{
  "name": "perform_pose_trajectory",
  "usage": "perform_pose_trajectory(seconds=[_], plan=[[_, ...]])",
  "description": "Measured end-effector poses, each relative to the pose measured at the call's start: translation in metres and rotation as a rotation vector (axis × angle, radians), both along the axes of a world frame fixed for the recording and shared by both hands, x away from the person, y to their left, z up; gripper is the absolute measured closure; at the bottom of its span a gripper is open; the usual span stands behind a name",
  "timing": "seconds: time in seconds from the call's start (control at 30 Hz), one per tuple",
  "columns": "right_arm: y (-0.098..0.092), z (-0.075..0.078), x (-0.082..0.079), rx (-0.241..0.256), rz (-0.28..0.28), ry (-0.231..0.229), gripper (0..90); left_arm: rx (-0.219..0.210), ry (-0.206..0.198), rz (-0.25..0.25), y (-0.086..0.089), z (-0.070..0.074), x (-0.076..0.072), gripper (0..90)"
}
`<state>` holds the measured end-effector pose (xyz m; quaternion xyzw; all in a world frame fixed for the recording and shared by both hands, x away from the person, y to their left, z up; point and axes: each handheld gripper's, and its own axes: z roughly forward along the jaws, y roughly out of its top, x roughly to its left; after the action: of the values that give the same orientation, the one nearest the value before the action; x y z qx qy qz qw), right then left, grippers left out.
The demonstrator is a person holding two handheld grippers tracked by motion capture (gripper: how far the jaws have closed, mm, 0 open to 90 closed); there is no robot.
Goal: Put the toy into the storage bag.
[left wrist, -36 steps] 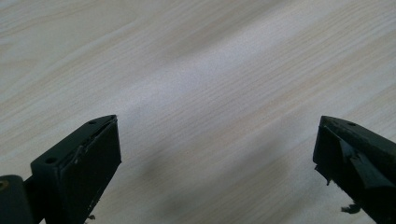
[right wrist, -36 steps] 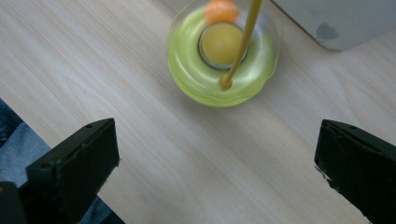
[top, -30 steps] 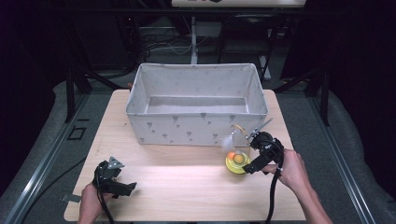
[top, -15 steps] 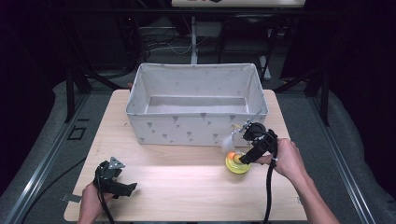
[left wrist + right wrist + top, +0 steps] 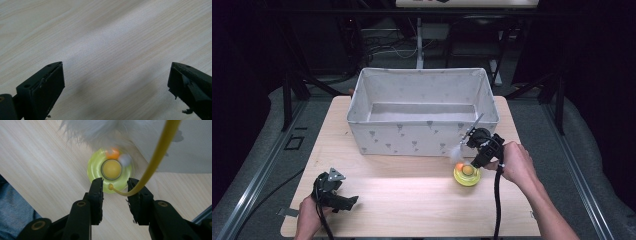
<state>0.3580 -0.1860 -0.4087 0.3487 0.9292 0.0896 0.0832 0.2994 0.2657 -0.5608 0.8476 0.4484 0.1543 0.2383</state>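
Note:
A round yellow-green toy base [image 5: 467, 175] with an orange ball in its ring lies on the wooden table [image 5: 412, 200], just in front of the fabric basket's right end. In the right gripper view the base [image 5: 111, 170] sits right beyond my jaw tips, under a white feather [image 5: 100, 130]. A thin yellow wand [image 5: 160, 152] curves down, and its knobbed end hangs in the gap between my jaws. My right gripper [image 5: 473, 162] [image 5: 115, 182] stands over the base's near rim, jaws a narrow gap apart. My left gripper [image 5: 349, 201] [image 5: 116, 70] rests wide open over bare wood at the front left.
A large white fabric basket [image 5: 412, 137] with grey marks stands at the back middle of the table, its inside showing nothing. A dark floor and metal frames surround the table. A person's hands hold both grippers from the near edge.
My right gripper has shifted a little left and toward the basket, staying over the toy base. The base has hardly moved. The left gripper has stayed put.

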Motion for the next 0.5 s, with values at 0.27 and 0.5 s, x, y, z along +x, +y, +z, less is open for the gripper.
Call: perform_pose_trajectory(seconds=[0.27, 0.5], plan=[[0.0024, 0.0008, 0.0041, -0.033, 0.004, 0.013, 80.4, 0.004, 0.0, -0.004, -0.0002, 0.0003, -0.0004, 0.9], [0.0053, 0.001, 0.0043, -0.053, 0.013, 0.02, 87.5, 0.007, -0.002, -0.003, -0.0007, 0.0004, -0.0005, 1.0]])
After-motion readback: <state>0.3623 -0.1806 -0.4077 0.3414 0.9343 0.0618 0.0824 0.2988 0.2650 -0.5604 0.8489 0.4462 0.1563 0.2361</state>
